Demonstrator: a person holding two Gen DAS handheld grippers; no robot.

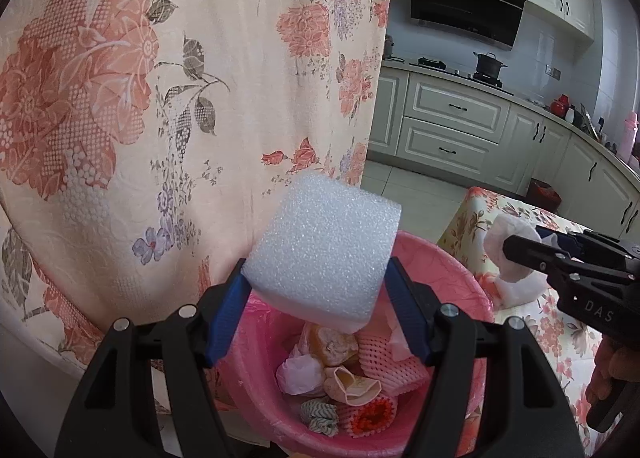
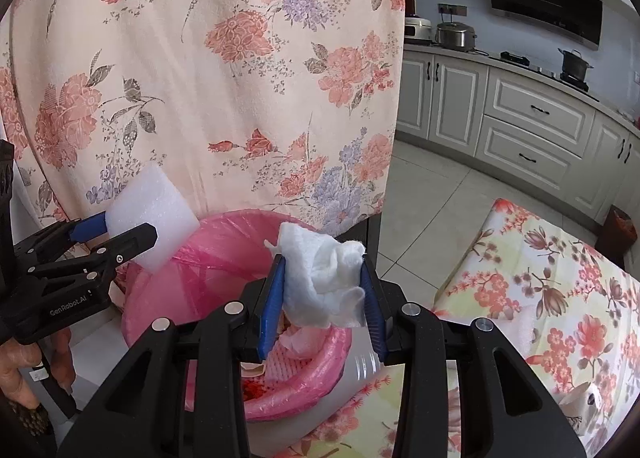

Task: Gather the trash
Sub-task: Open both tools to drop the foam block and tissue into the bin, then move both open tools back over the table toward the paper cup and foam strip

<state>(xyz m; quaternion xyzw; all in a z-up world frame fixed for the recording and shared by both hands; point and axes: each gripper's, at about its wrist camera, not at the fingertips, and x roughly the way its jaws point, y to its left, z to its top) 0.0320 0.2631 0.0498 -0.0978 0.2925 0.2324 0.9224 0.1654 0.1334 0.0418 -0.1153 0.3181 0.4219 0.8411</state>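
Note:
My left gripper (image 1: 316, 278) is shut on a white foam block (image 1: 326, 254) and holds it above a bin lined with a pink bag (image 1: 452, 278). Inside the bin lie fruit peel, pink foam netting and crumpled paper. The same foam block (image 2: 156, 213) shows in the right wrist view, clamped in the left gripper (image 2: 128, 232) over the bin's far left rim. My right gripper (image 2: 324, 278) is shut on a crumpled white tissue (image 2: 320, 282) just above the pink bin (image 2: 224, 242). In the left wrist view the tissue (image 1: 510, 254) hangs right of the bin.
A floral curtain (image 1: 160, 97) hangs close behind the bin. A table with a floral cloth (image 2: 560, 298) stands to the right, with a white cup (image 2: 580, 406) near its front. Kitchen cabinets (image 2: 532, 125) and tiled floor lie beyond. A hand (image 2: 16, 374) holds the left gripper's handle.

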